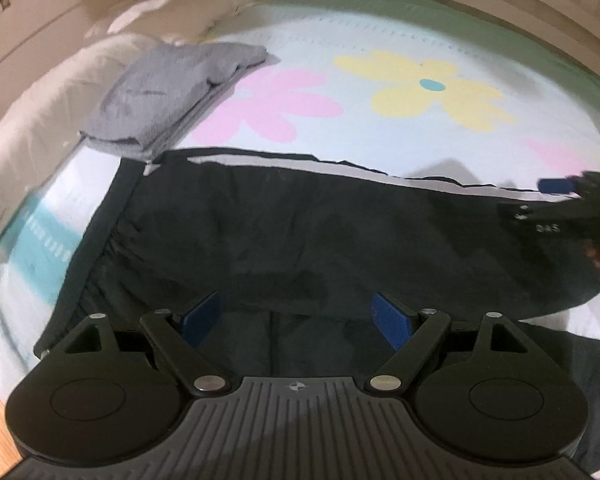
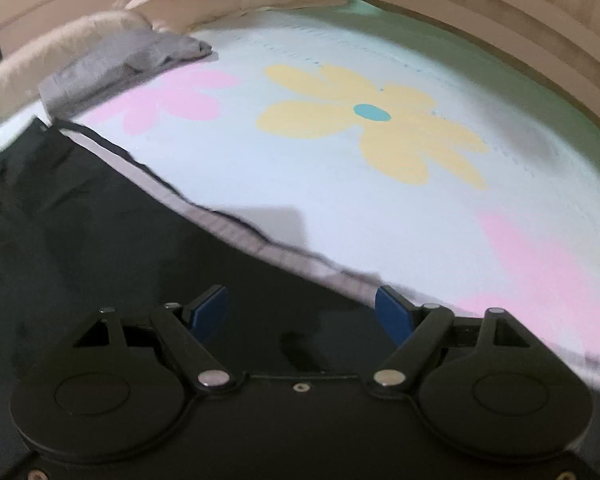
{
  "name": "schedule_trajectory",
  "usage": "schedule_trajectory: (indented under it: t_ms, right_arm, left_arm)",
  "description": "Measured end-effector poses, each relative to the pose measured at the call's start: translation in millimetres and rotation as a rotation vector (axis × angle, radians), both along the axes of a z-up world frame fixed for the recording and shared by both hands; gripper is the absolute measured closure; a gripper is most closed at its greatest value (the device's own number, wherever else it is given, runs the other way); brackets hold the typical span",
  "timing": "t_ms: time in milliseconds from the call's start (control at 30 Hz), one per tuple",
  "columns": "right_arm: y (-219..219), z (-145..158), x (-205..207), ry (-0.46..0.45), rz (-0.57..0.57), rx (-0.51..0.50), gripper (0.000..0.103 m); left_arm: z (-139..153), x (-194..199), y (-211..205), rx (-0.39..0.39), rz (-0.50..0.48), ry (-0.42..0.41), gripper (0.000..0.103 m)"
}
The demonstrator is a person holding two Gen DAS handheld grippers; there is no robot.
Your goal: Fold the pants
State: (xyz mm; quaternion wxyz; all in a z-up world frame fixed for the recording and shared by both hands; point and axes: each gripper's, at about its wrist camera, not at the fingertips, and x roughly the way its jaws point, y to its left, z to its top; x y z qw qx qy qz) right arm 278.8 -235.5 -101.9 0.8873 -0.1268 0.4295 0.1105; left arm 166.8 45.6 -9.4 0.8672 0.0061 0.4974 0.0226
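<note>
Pale blue bedding printed with large flowers covers the bed (image 1: 380, 32), the biggest surface in both views; a yellow flower with a teal centre (image 1: 428, 88) and a pink flower (image 1: 268, 104) lie on its open middle, and that whole far stretch up to the wooden bed frame (image 1: 520, 8) is free of clothing. A cream pillow or duvet roll (image 1: 40, 120) runs along the bed's left side.

Next in size, the black pants with a pale grey side stripe (image 1: 300, 220) lie spread flat across the near part of the bed, lengthwise from left to right. Their gathered waistband (image 1: 100, 240) sits at the left end, and the striped far edge runs as a fairly straight line between the black cloth and the flowered sheet. In the right wrist view that same striped edge (image 2: 236, 228) crosses diagonally, with open bedding beyond it.

A folded grey garment (image 1: 164, 100) rests on the bed just beyond the waistband corner, its near edge close to or touching the pants; which one cannot be told.

The left gripper (image 1: 296, 316) hovers over the near edge of the pants, its blue-padded fingers (image 1: 392, 320) spread wide and holding nothing. The right gripper (image 2: 300, 314) sits over the leg end near the striped edge, fingers (image 2: 394, 314) likewise wide apart and empty; it also shows at the right edge of the left wrist view.
</note>
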Motion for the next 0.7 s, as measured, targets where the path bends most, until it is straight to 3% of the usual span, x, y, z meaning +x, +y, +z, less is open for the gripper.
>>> schedule_trajectory:
  t_ms: [200,333,367,400,433,500,700]
  right_arm:
    - [-3,-27,34,0.103,0.109,-0.041,0.02]
    - [-14,-32,40,0.152,0.149,0.025,0.023]
    - [-16,-31,40,0.154,0.15,0.042,0.026]
    - [-17,-29,38,0.146,0.149,0.051,0.041]
    - [-18,-27,36,0.142,0.149,0.065,0.065]
    - [-21,-23,35,0.154,0.134,0.109,0.091]
    - [-3,18,-24,-0.003,0.187,0.033,0.093]
  left_arm:
    - [-7,5,8,-0.002,0.006,0.02,0.02]
    - [-9,7,10,-0.018,0.011,0.03,0.02]
    - [-9,7,9,-0.018,0.012,0.032,0.02]
    - [-10,7,9,-0.018,0.01,0.032,0.02]
    - [-10,7,8,-0.019,0.008,0.032,0.02]
    - [-10,7,6,-0.02,0.004,0.032,0.02]
    - [-6,4,2,-0.007,-0.001,-0.002,0.02]
